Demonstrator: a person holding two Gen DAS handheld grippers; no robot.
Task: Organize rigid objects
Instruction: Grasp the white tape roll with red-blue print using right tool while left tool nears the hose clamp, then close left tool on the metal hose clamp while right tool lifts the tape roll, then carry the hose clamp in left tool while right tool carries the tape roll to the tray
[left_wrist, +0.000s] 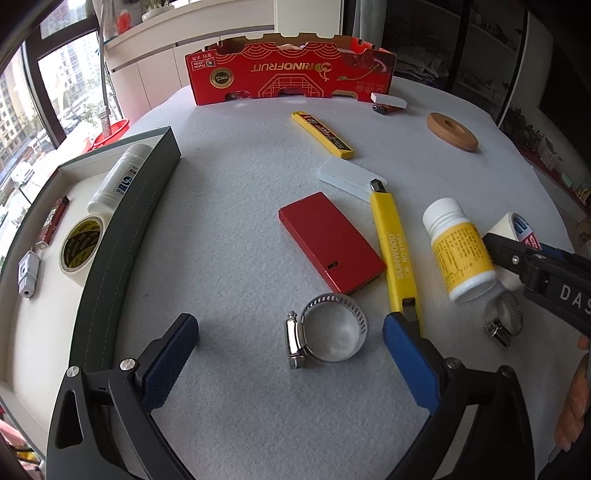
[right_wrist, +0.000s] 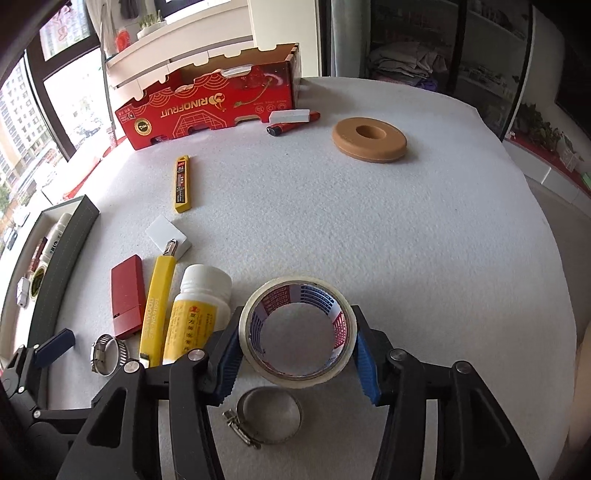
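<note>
My right gripper (right_wrist: 297, 323) is shut on a white tape roll (right_wrist: 299, 378) with red and blue print inside; both blue pads press its sides. The roll stands on the white table (right_wrist: 406, 240) beside a white bottle with a yellow label (right_wrist: 195, 317). My left gripper (left_wrist: 291, 354) is open, low over the table, with a large metal hose clamp (left_wrist: 325, 332) lying between its fingers, untouched. A smaller hose clamp (right_wrist: 264, 421) lies just below the held roll. A yellow utility knife (left_wrist: 395, 251) and a red flat case (left_wrist: 330, 240) lie between the two grippers.
A grey tray (left_wrist: 147, 206) at the left holds a tape roll (left_wrist: 81, 247), a white tube (left_wrist: 118, 177) and small items. Farther back lie a yellow blade case (left_wrist: 321, 134), a white block (left_wrist: 351, 179), a wooden ring (right_wrist: 369, 138) and a red cardboard box (left_wrist: 291, 70).
</note>
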